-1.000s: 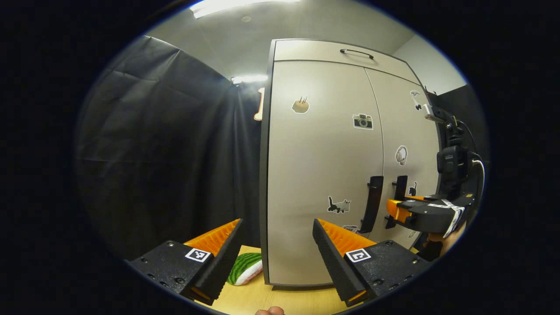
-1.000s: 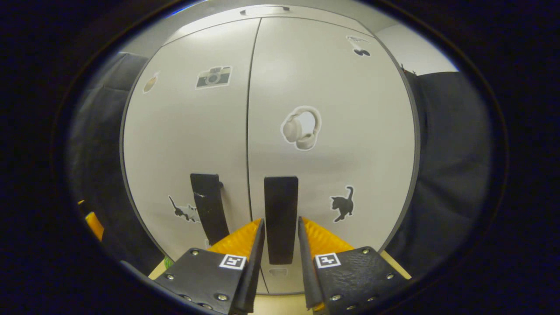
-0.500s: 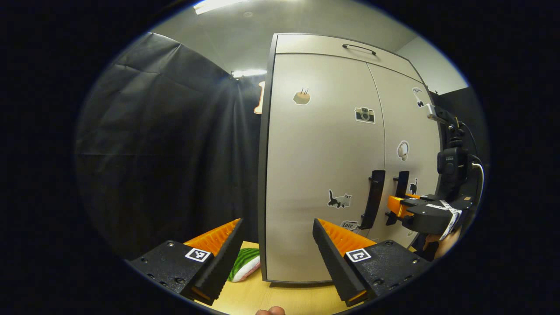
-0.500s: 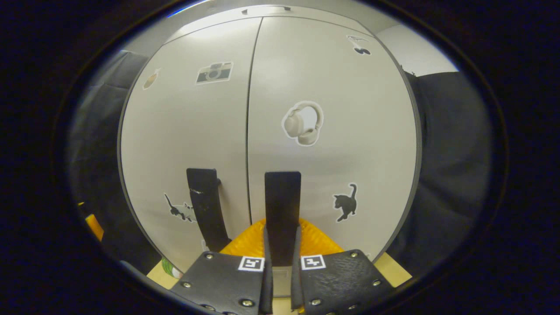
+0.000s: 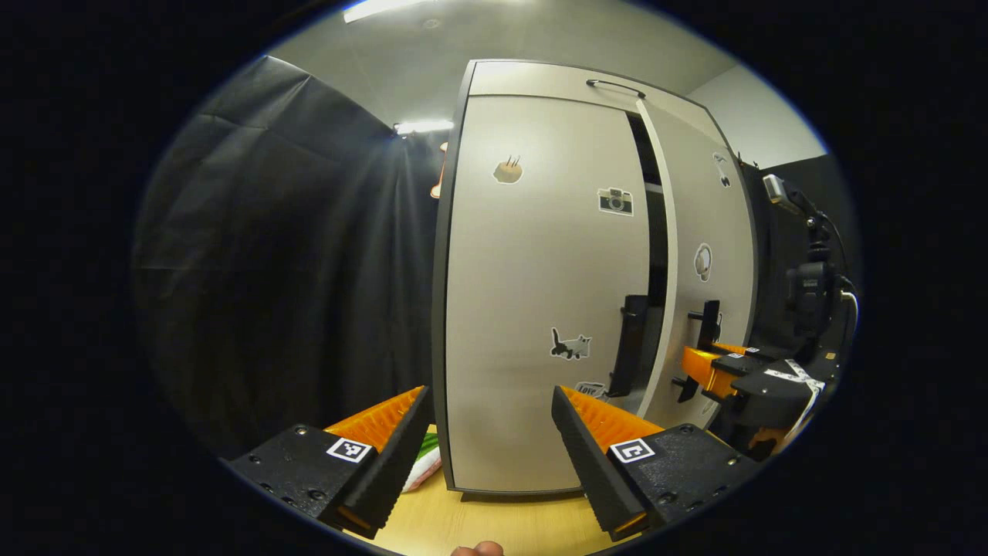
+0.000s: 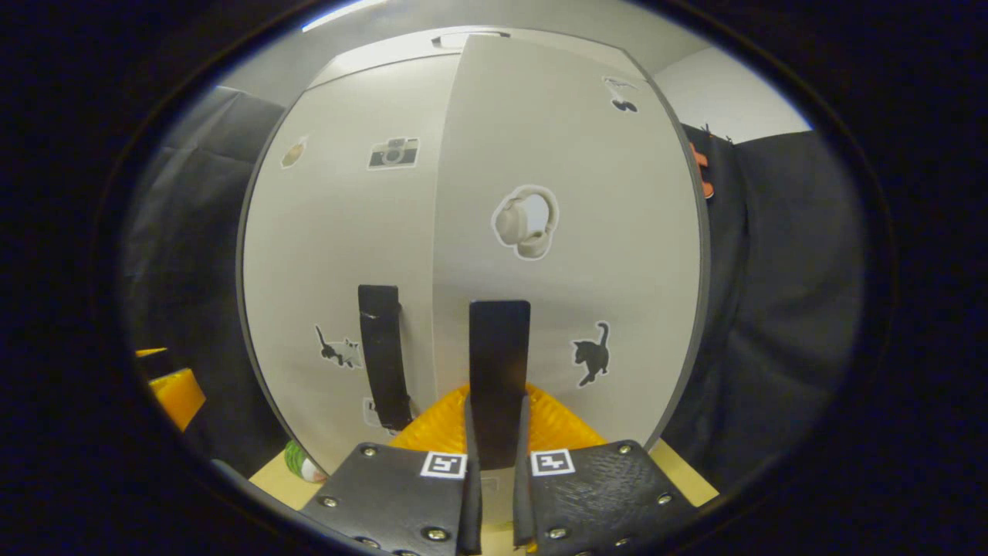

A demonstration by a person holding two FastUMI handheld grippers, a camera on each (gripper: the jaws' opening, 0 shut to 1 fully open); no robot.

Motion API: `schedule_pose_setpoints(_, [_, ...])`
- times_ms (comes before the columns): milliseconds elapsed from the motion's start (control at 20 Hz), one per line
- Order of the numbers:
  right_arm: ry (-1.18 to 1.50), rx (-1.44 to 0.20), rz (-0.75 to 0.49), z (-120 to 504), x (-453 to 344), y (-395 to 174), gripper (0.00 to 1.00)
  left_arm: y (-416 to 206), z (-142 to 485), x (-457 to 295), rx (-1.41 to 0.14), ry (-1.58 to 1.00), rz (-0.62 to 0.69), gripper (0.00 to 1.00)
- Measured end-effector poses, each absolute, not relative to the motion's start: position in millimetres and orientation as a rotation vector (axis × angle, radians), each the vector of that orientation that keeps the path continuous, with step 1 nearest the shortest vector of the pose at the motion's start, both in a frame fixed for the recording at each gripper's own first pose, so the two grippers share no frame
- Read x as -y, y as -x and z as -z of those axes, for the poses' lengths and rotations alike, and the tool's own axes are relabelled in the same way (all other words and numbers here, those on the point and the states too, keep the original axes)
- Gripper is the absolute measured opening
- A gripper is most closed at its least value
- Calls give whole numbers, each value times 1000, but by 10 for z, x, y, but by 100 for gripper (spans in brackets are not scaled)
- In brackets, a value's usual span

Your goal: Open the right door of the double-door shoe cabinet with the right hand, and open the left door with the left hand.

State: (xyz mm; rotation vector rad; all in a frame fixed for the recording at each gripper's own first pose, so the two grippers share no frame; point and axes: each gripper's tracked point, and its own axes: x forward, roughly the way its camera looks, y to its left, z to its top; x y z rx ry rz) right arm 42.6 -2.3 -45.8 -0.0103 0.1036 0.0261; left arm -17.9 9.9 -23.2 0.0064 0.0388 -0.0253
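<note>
Pulling the right door (image 6: pixel 571 201) now with my right claw (image 6: pixel 494 432), which is clamped on the right door handle (image 6: pixel 499 363): both fingers press the dark vertical bar low down, at lower centre of the right gripper view. In the left gripper view that door stands ajar at centre right, with a dark gap between it and the left door (image 5: pixel 540 262).

Handling, my guess: rigid flat panels on side hinges, light to swing, nothing fragile. The handles are stiff upright bars standing off the door on short posts, so they're the only sensible place to grip; the door faces are smooth and offer no purchase. Grip mid-bar or lower and pull along the hinge arc, not straight back, or the bar may slide through the pads.

My left claw (image 5: pixel 486 432) is spread wide, holding nothing, at bottom centre of the left gripper view. The left door handle (image 5: pixel 627 344) sits up and right of it, well apart, beside the ajar edge of the right door. The left door looks closed. In the right gripper view the same handle (image 6: pixel 382 355) is just left of the one I'm holding.

The shoe cabinet (image 5: pixel 556 77) stands on the wooden tabletop (image 5: pixel 494 521). A green striped soft thing (image 5: pixel 421 463) lies by the cabinet's lower left corner, clear of both doors.
</note>
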Motion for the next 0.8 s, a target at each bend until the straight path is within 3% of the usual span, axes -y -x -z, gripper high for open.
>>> schedule_pose_setpoints(450, [12,-93,18,428,281,17,16,334,154,4,-9,-14,53,99])
schedule_pose_setpoints(800, [9,-88,49,424,464,271,16,325,181,317,-18,-20,139,96])
